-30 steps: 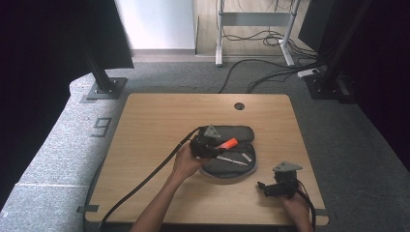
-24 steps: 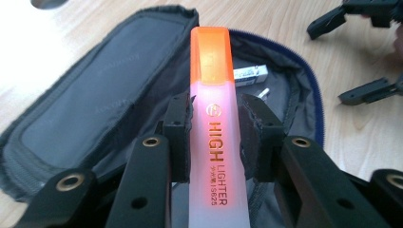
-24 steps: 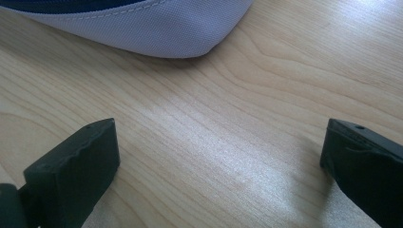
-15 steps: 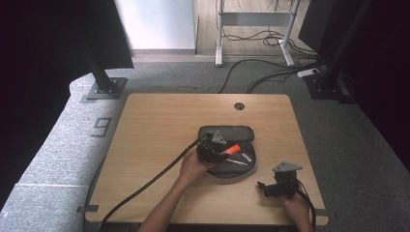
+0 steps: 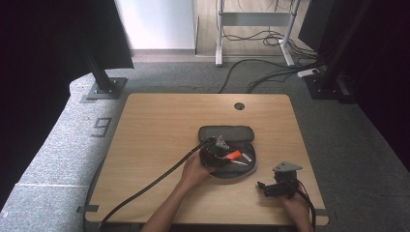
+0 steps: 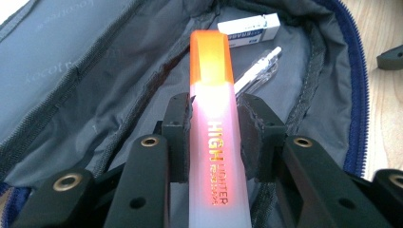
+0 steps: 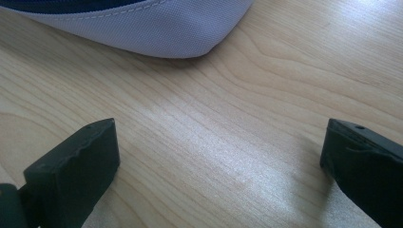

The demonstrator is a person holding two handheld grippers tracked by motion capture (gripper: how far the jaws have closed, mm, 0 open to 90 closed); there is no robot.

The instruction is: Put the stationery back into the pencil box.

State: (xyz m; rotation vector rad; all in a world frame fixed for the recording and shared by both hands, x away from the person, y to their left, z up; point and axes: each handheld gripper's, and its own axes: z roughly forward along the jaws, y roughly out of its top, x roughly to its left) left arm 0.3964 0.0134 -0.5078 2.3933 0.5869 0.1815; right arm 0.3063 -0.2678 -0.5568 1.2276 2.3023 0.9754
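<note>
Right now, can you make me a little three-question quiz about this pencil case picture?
1. True or false: the left tool is shut on the orange highlighter.
2. Which lies inside the open pencil case? A) a banana B) a white eraser C) a spoon
3. Fill in: the right tool is open above the bare wooden ____.

Key: 1 true. 2 B; a clear pen lies there too. 3 table.
</note>
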